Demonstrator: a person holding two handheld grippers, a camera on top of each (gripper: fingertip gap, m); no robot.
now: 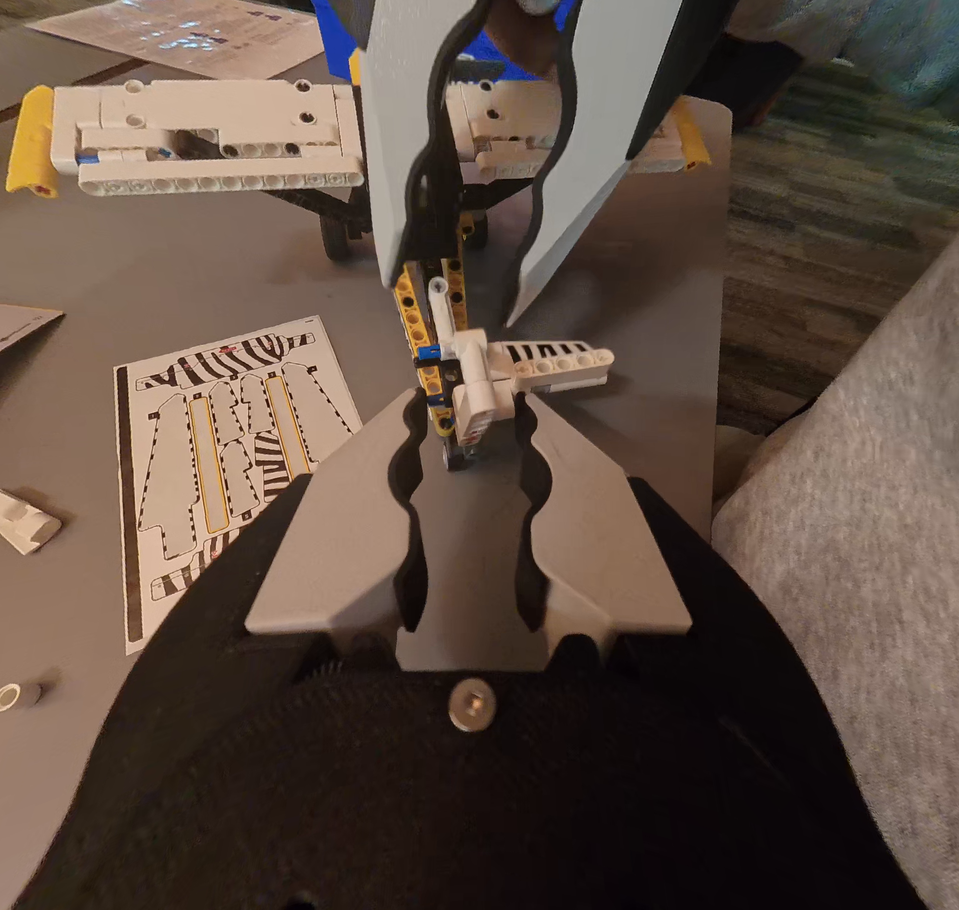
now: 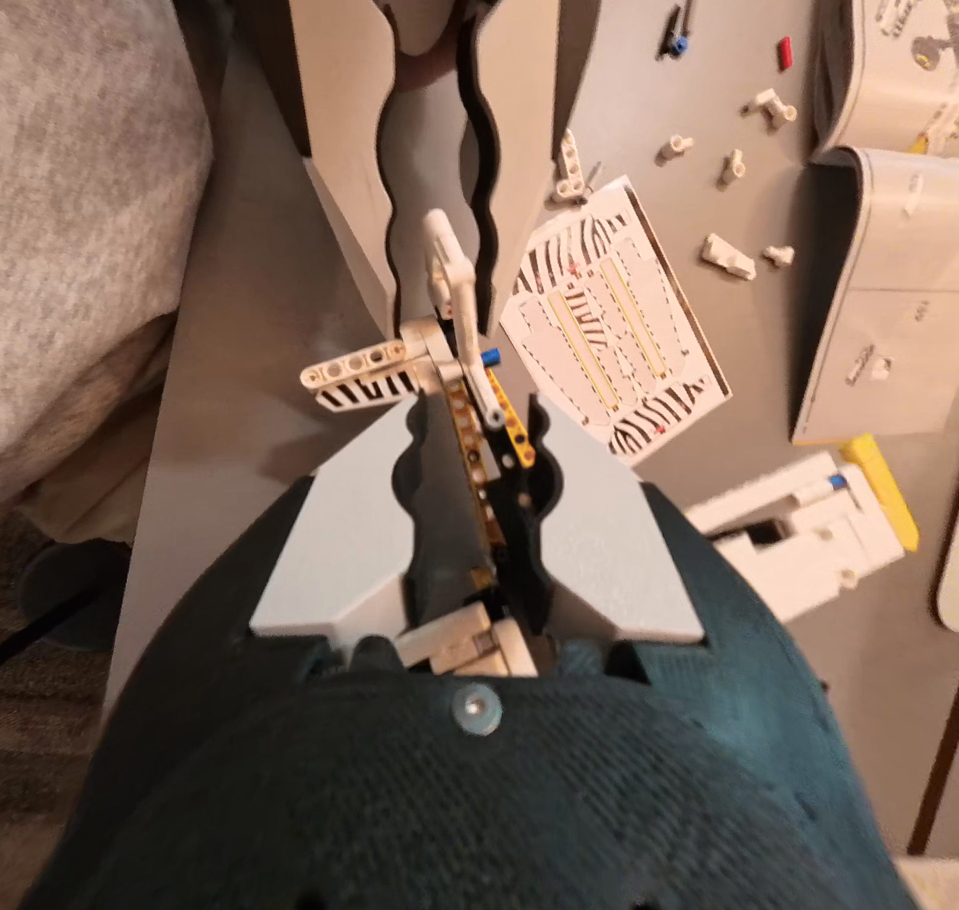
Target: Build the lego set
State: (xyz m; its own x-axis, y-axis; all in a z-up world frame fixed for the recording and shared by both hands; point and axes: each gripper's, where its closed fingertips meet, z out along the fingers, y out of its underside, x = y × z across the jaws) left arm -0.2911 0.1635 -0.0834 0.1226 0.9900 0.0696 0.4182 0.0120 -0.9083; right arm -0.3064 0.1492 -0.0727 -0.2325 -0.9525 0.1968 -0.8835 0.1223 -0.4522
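Model base hidden between fingers

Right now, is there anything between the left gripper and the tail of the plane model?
Nothing visible stands between. The left gripper is open and its tips already flank the white tail piece of the plane model, which the right gripper reaches from the opposite side.

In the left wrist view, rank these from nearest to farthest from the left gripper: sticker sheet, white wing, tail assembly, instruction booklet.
From the left gripper:
1. Tail assembly, right at the fingertips.
2. Sticker sheet, flat on the table, left.
3. White wing, beyond, upper left.
4. Instruction booklet, far top left.
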